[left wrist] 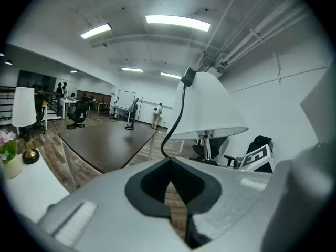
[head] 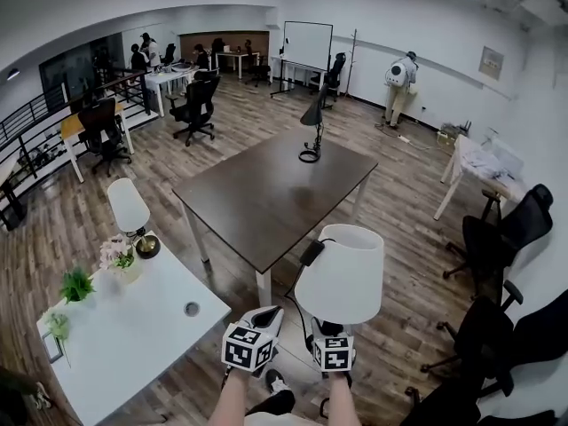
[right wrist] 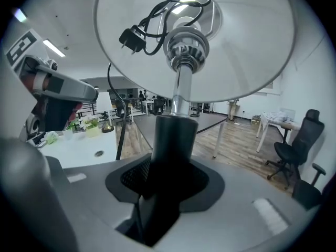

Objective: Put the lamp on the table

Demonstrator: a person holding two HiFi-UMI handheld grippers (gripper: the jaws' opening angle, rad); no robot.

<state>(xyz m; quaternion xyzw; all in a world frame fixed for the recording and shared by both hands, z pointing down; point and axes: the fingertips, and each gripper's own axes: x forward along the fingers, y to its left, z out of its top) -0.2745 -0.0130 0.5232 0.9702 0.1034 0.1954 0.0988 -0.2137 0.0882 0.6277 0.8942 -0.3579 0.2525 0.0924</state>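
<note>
the foot of the lamp [head: 342, 273] is hidden below the right gripper [right wrist: 165, 180], whose jaws clamp its matte black stem under a smooth white cone shade (cord bundled inside), in the air just beside the dark wooden table [head: 266, 202], while the left gripper [left wrist: 169, 180] has its jaws together on nothing.

The dark bench [head: 266, 193] is looked down on steeply from head height, and is seen nearly level from both gripper views (the right one close beneath the lamp [right wrist: 194, 41]).
</note>
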